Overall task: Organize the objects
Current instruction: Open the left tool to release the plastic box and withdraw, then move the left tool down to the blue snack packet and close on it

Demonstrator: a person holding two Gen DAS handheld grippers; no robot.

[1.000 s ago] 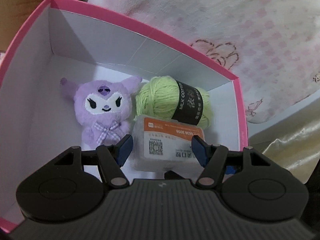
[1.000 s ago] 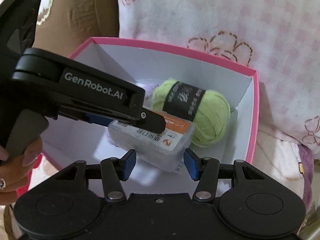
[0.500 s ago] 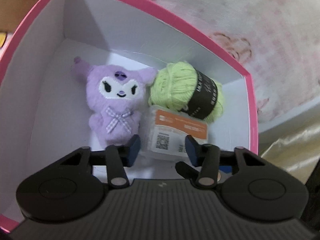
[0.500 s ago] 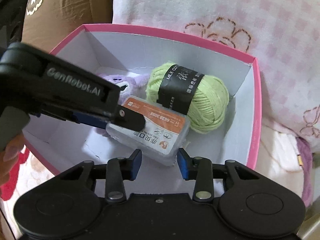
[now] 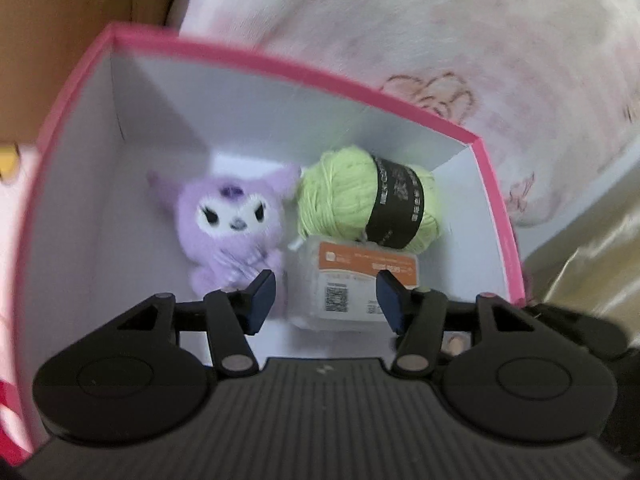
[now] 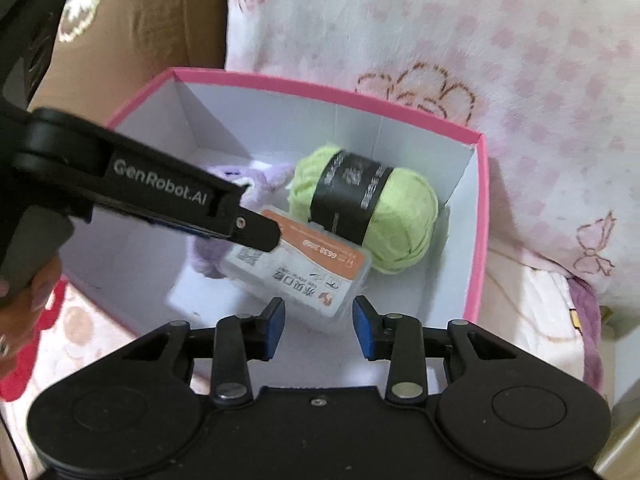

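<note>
Sitting on pink bedding: pink box, holding yarn ball, purple plush, clear case; lying lengthwise just beyond left hand-held gripper, jaws opening, released; right hand-held gripper hovering empty, slightly farther.

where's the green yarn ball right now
The green yarn ball lies inside the pink box, in its far right corner in both wrist views, right of the purple plush toy and just behind the clear plastic case.
</note>
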